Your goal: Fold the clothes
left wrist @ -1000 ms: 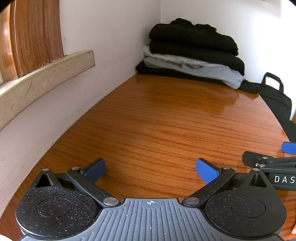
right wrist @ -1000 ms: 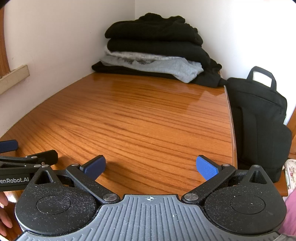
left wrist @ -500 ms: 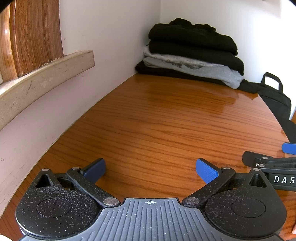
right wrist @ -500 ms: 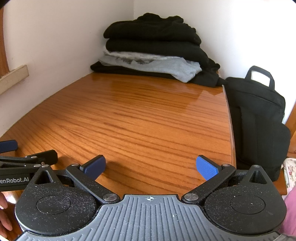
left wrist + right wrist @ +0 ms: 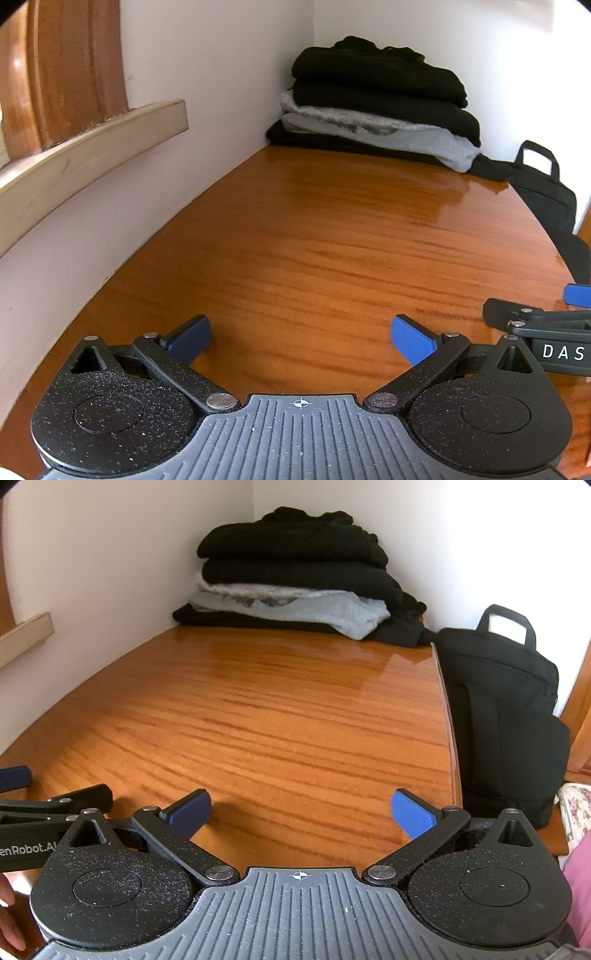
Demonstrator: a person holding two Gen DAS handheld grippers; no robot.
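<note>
Ahead, bare table (image 5: 295, 709), folded clothes (image 5: 295, 579) cornered.

Bench (image 5: 280, 716): varnished wood, glossy, grain visible. Stack of clothes (image 5: 295, 576): matt cloth, black knit layers with one grey fleecy layer. Bag (image 5: 506, 716): black woven fabric, matt. Left hand-held gripper (image 5: 301, 338) and right hand-held gripper (image 5: 301, 810): speckled matt black plastic, ribbed grey housing, blue textured pads, bright metal rivets

black bag (image 5: 546, 199) cut off by frame edge, hand (image 5: 9, 919) mostly out of frame
</note>
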